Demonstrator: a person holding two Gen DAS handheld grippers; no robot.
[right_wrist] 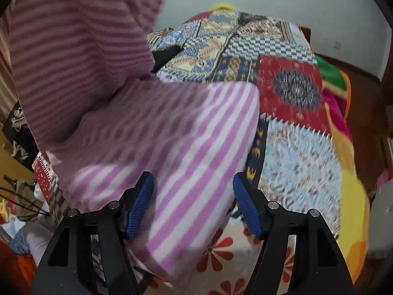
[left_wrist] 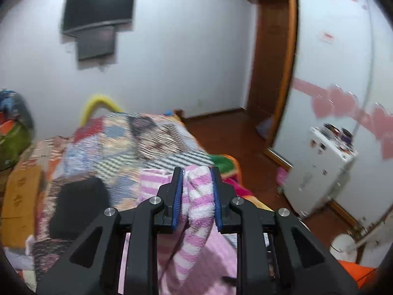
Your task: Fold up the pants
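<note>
Black plastic arms with round steel pins fill the bottom of the left wrist view, ending in the left gripper (left_wrist: 197,191), whose ribbed blue pads (left_wrist: 178,196) stand narrow and pinch a bunched fold of the pants (left_wrist: 196,211). That cloth is thick, fluffy fleece in pink and white stripes; it bulges up between the pads and hangs down in soft folds below them. Beyond it lies a bed (left_wrist: 127,145) under a patchwork quilt of checks, stripes and florals, with a black, soft-edged shape (left_wrist: 78,206) lying on it, too blurred to name. Only this view shows the room: a dark flat screen (left_wrist: 98,7) on the white wall, a brown wooden door frame (left_wrist: 289,49), a reddish glossy floor, and a small white cabinet (left_wrist: 319,169) with clutter on top.

Blue pads on black arms frame the bottom of the right wrist view too, but the right gripper (right_wrist: 194,196) stands wide, its pads well apart and not pressing the striped pants (right_wrist: 157,132) that spread between them. Here the garment shows its full breadth: one part lies flat across the quilt (right_wrist: 289,91), another rises and drapes at upper left. A white sheet with orange flowers (right_wrist: 221,253) shows beneath.
</note>
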